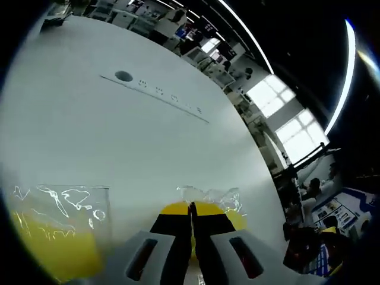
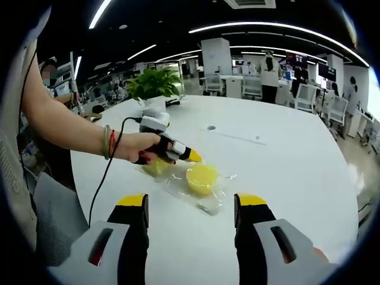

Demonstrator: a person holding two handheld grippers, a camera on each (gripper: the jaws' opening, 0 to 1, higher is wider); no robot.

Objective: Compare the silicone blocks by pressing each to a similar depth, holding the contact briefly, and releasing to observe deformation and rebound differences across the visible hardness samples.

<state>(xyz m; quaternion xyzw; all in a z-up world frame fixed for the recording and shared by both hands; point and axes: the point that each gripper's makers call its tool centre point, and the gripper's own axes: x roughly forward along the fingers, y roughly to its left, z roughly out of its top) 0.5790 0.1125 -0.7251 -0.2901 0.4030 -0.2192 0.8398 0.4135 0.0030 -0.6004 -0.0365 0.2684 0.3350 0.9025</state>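
Left gripper (image 1: 192,208), jaws closed, tips against a bagged yellow silicone block (image 1: 205,209); another bagged block (image 1: 56,237) nearby on white table (image 1: 119,136).

Open-plan office under a dark ceiling w/ long LED strip lights (image 2: 279,27). Large white table (image 2: 285,172) runs toward 12 o'clock in the right gripper view, w/ a round cable port (image 2: 211,127) near its middle. Potted green plant (image 2: 155,83) sits at 11 o'clock on the far edge. White pillar (image 2: 215,59) and office chairs (image 2: 306,95) stand beyond. In the left gripper view, bright windows (image 1: 285,113) glow at 3 o'clock.
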